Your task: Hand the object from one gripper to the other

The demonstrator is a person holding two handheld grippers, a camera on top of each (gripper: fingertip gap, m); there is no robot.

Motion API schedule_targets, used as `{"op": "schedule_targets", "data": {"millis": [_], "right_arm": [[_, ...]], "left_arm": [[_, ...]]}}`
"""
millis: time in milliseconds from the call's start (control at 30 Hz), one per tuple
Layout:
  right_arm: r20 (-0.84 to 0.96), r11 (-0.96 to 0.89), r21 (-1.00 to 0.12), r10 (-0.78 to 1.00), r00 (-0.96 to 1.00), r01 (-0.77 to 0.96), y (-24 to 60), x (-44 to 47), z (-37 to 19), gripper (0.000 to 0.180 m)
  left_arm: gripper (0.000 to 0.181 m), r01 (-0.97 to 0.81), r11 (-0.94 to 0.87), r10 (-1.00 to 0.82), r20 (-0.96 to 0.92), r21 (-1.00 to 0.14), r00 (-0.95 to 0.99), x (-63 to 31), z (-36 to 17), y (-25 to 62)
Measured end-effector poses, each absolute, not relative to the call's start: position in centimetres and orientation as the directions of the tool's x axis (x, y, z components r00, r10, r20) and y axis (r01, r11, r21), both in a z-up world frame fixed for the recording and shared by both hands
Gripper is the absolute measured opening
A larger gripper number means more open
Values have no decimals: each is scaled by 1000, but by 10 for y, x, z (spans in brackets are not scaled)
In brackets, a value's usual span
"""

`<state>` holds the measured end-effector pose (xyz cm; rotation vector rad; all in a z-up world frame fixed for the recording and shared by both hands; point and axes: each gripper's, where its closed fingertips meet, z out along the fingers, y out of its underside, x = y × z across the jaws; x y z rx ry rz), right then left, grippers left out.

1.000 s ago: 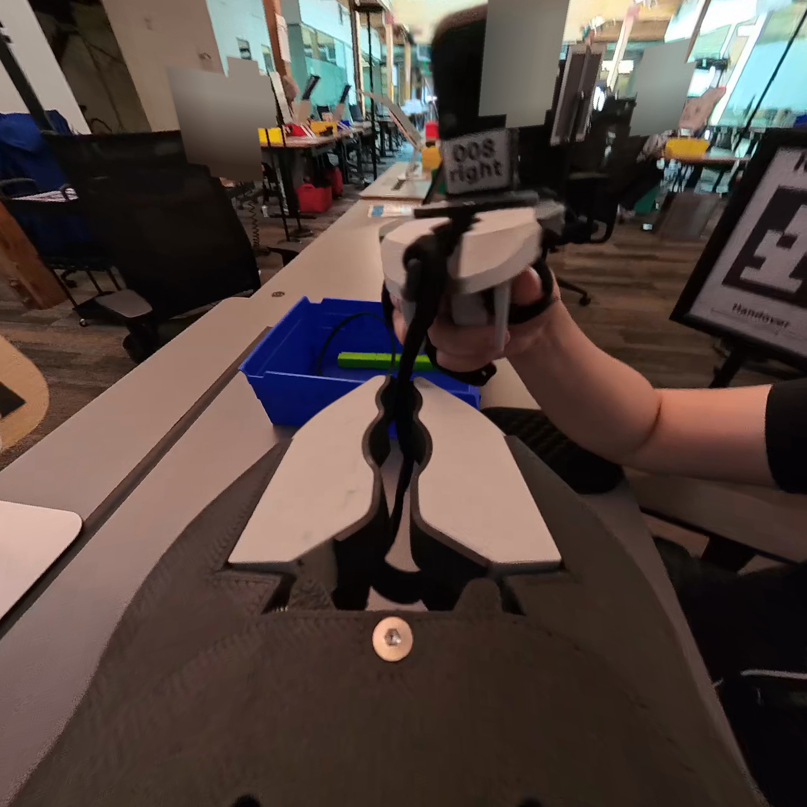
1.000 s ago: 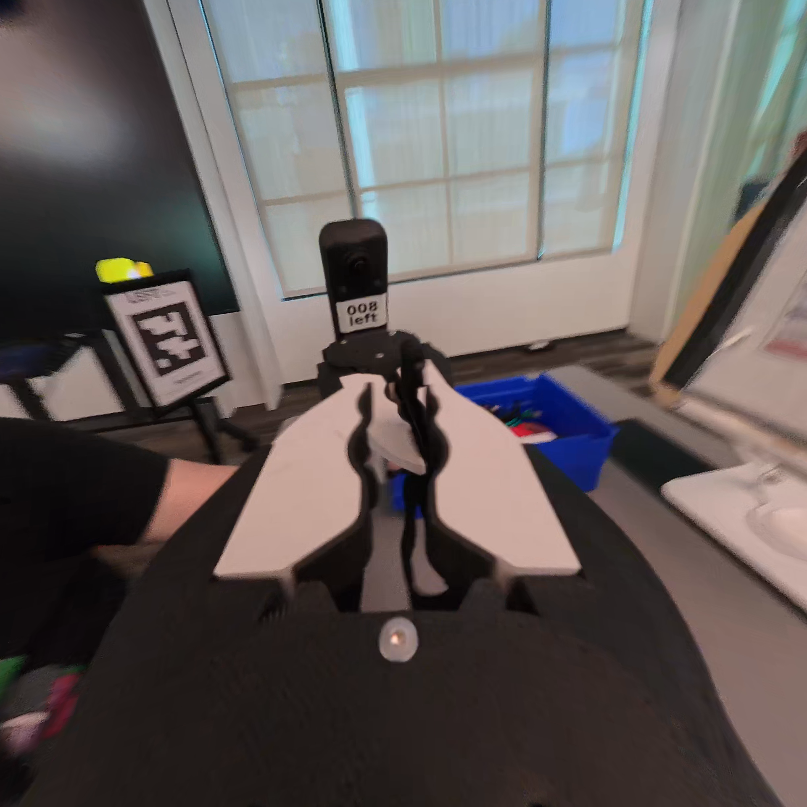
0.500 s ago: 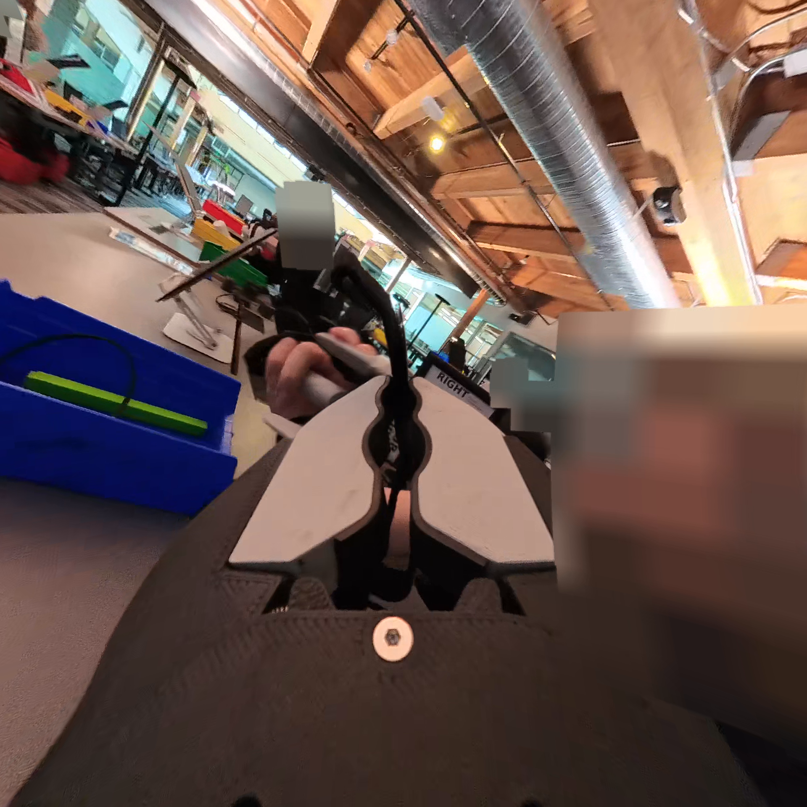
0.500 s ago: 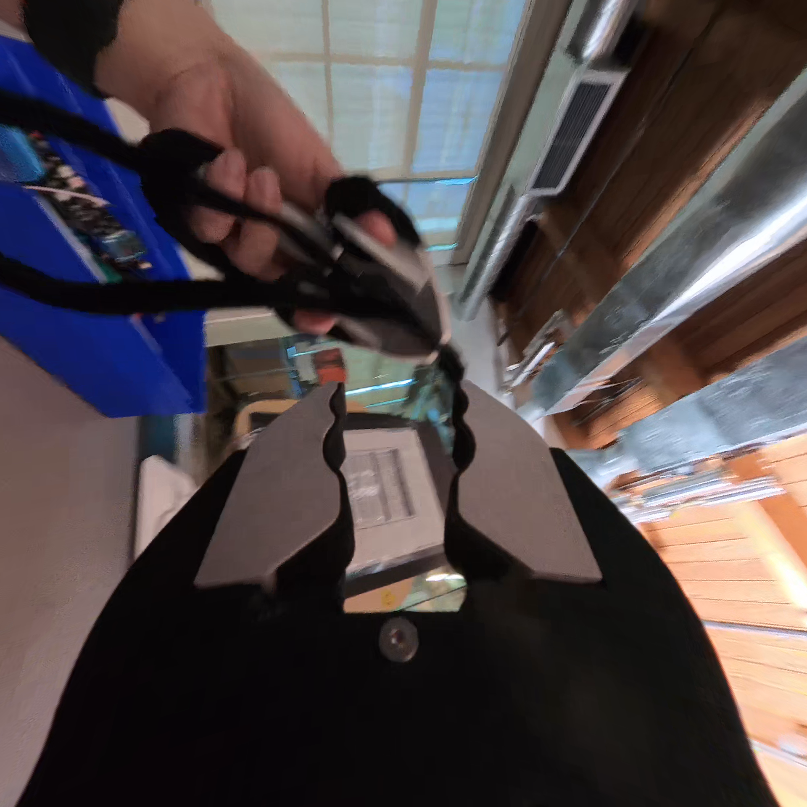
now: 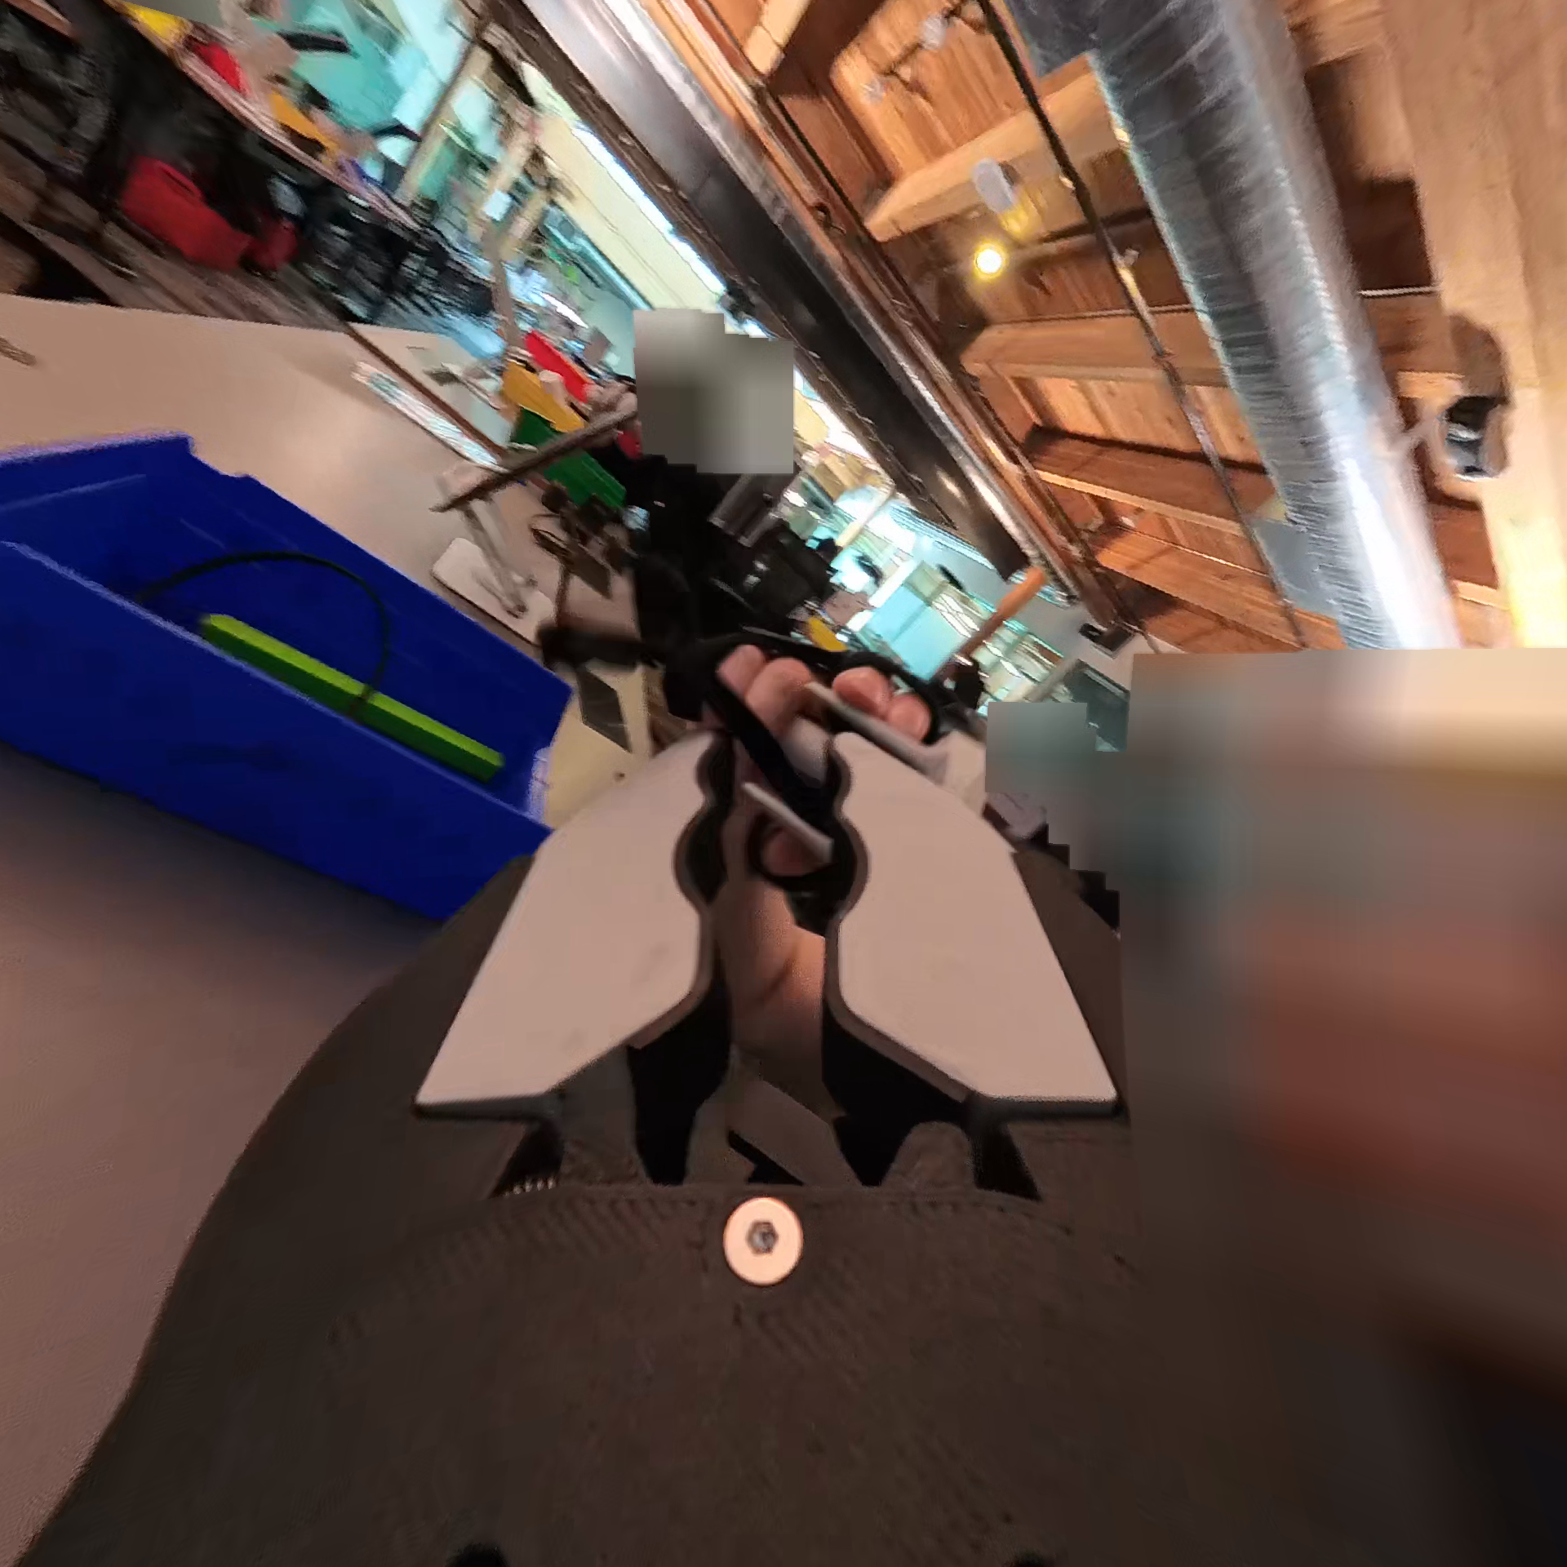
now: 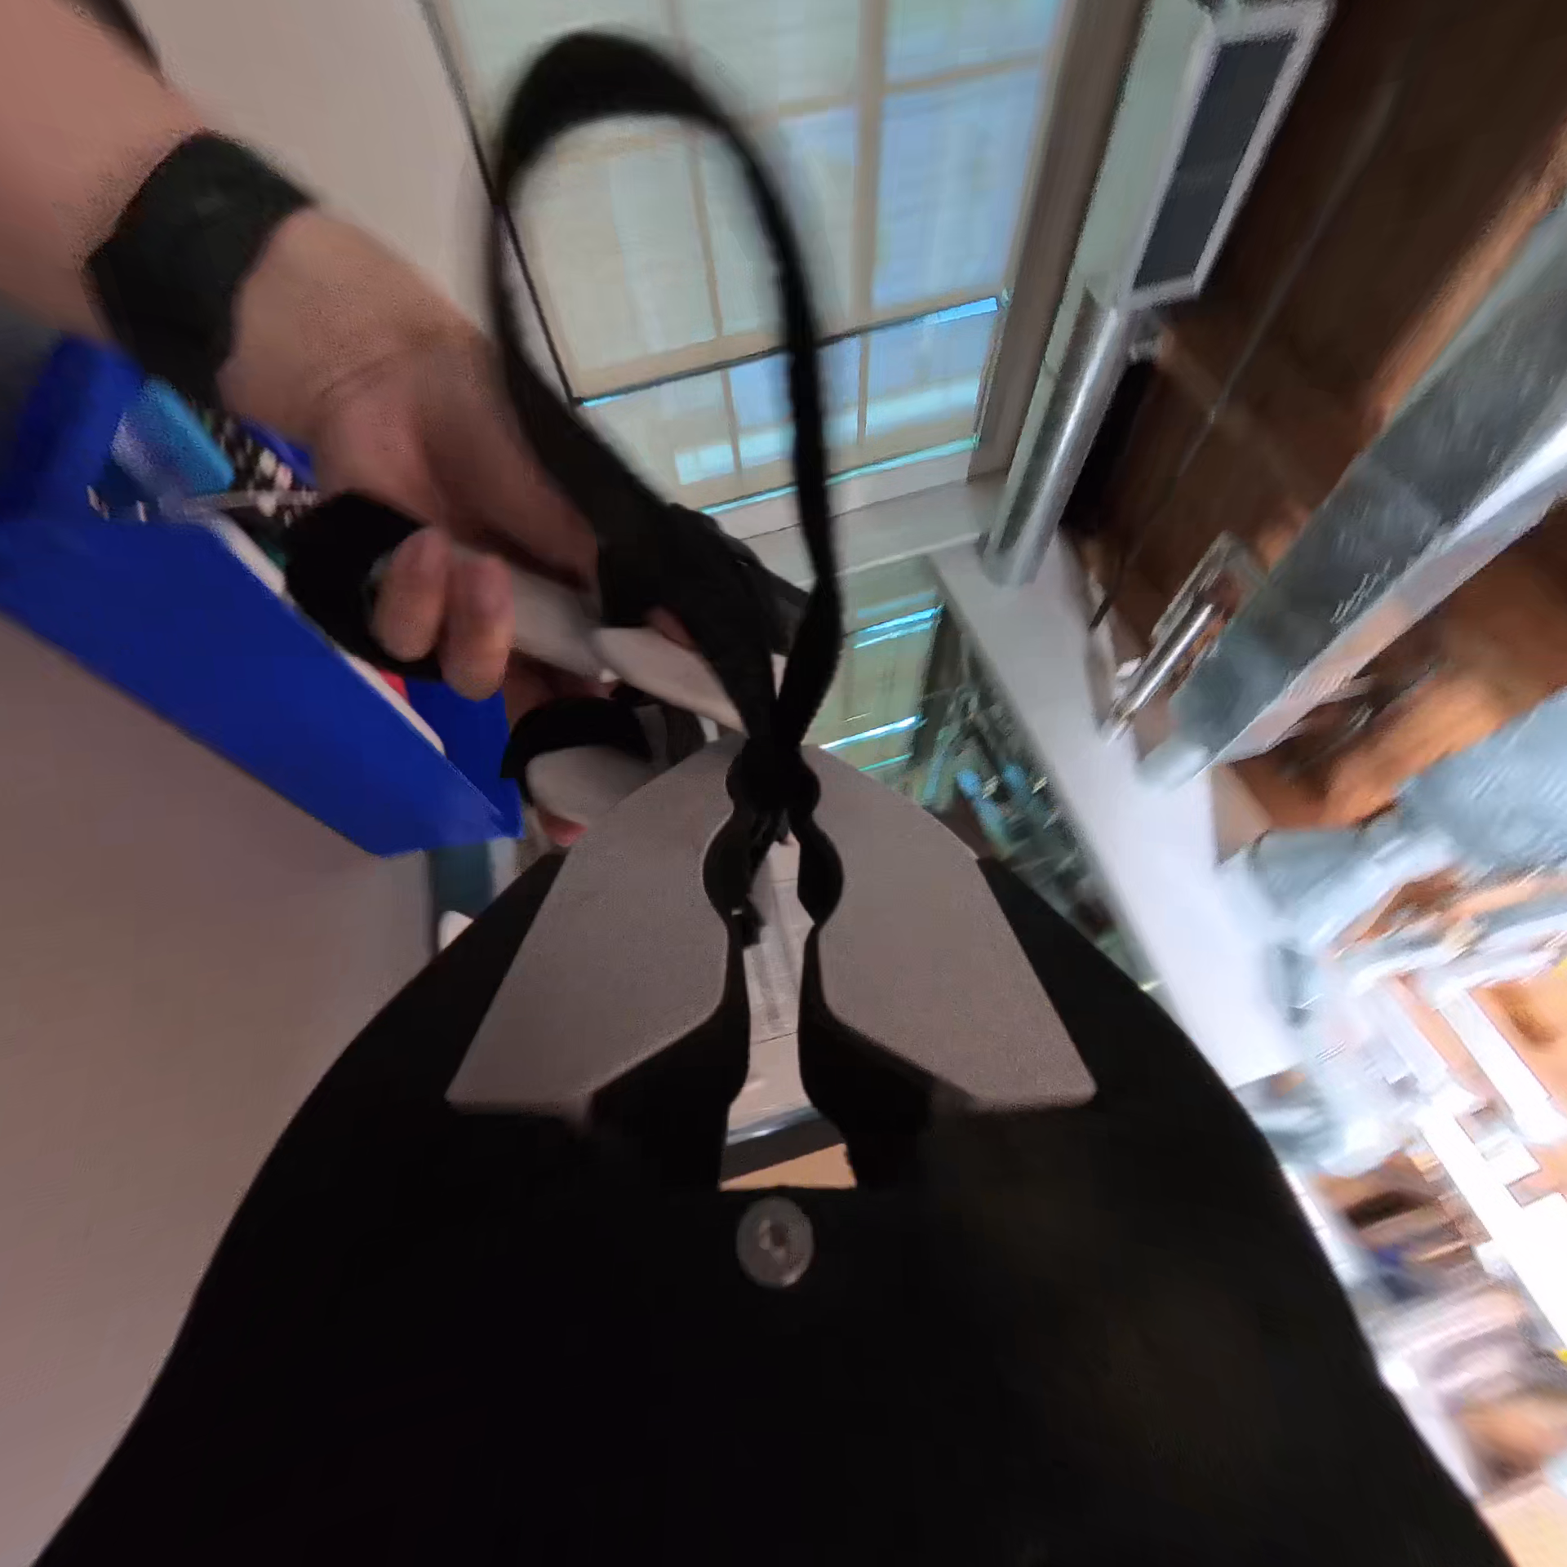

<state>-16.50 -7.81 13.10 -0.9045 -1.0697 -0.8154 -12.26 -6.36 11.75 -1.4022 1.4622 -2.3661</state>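
Note:
The object is a black cord [image 6: 793, 356]. In the right wrist view it loops up from my right gripper [image 6: 767, 767], whose fingers are shut on its two strands. Just beyond, a hand holds the left gripper, whose white fingers [image 6: 653, 657] lie next to the cord. In the left wrist view my left gripper [image 5: 767, 755] has its fingers apart. A hand with the right gripper [image 5: 814, 704] fills the gap, and a black strand [image 5: 755, 746] crosses it without being pinched. Both views are tilted and blurred.
A blue bin [image 5: 254, 763] sits on the grey table [image 5: 170, 975] to the left, holding a green bar [image 5: 356, 687] and a thin black wire. The same bin [image 6: 212, 661] shows in the right wrist view. A window lies beyond; wooden ceiling beams and a duct are overhead.
My right gripper, open half a second ago, has closed on the cord. My left gripper, shut on the cord before, has opened. Both grippers have tilted upward since one second ago.

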Motion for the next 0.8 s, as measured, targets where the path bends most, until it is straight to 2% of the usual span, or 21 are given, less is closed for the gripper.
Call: {"op": "schedule_targets", "data": {"millis": [33, 100, 167, 233, 300, 400, 500, 633, 800], "right_arm": [[921, 414, -324, -67, 383, 851, -78, -157, 137, 6], [779, 399, -588, 44, 626, 704, -75, -136, 150, 6], [534, 310, -832, 216, 818, 461, -68, -115, 153, 6], [231, 150, -971, 395, 889, 185, -62, -101, 146, 6], [-53, -35, -999, 509, 859, -41, -58, -93, 134, 7], [-271, -231, -960, 610, 744, -161, -58, -93, 114, 7], [-286, -301, -947, 622, 729, -115, -54, -97, 96, 7], [-219, -332, -943, 641, 735, 8, -51, -116, 80, 7], [-120, -343, -929, 636, 763, 140, -47, -130, 64, 7]], "left_arm": [[29, -376, -563, -484, 663, -735, -572, -119, 116, -56], [37, -298, -569, -563, 627, -766, -538, -117, 118, -38], [39, -226, -564, -634, 592, -794, -497, -117, 120, -21], [38, -186, -547, -683, 563, -816, -465, -118, 121, -11], [38, -157, -502, -728, 513, -851, -454, -119, 122, -9], [38, -128, -380, -799, 395, -916, -453, -115, 120, -20], [41, -145, -260, -835, 297, -955, -462, -111, 111, -41], [43, -179, -231, -824, 290, -956, -487, -104, 103, -62], [33, -179, -205, -853, 265, -962, -450, -98, 95, -59]]}}
